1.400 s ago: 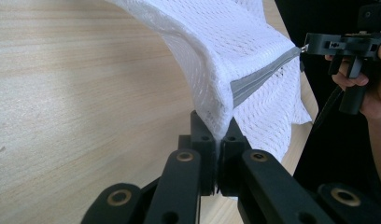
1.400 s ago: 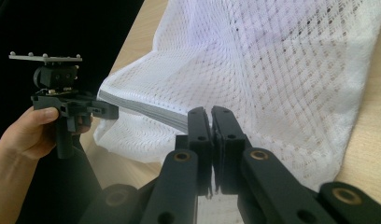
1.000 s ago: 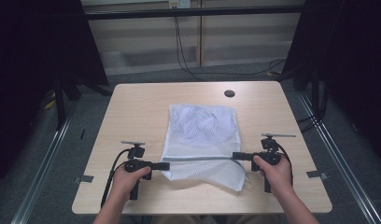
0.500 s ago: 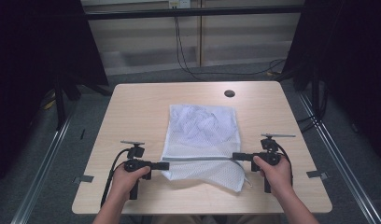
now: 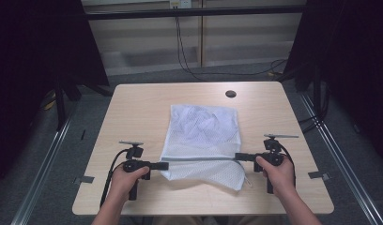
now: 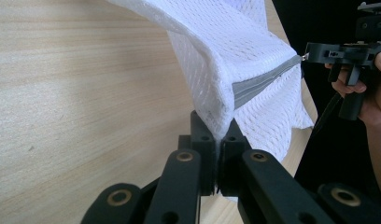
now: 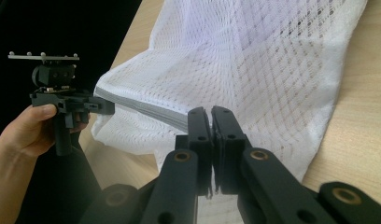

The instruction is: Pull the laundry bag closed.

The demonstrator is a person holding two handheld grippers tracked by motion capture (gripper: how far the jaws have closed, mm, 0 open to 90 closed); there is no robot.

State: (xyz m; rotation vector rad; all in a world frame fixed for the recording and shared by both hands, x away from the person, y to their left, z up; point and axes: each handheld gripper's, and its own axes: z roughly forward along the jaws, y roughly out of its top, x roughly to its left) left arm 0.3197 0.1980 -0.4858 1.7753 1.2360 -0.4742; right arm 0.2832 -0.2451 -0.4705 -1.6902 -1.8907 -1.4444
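A white mesh bag [image 5: 203, 136] lies on the wooden table [image 5: 133, 112], with a grey zipper [image 5: 201, 159] stretched taut across its near end. My left gripper [image 5: 165, 165] is shut on the bag's left corner at the zipper's end; in the left gripper view the jaws [image 6: 218, 135] pinch the white mesh [image 6: 226, 51] beside the grey strip [image 6: 258, 84]. My right gripper [image 5: 237, 156] is shut on the zipper's right end; in the right gripper view its jaws [image 7: 210, 114] close over the grey strip [image 7: 146, 109]. The bag's near flap hangs below the zipper line.
A dark round hole [image 5: 231, 93] sits in the tabletop near the far edge. Black curtains stand on both sides. Cables [image 5: 189, 56] trail over the grey floor behind the table. Bare wood lies left and right of the bag.
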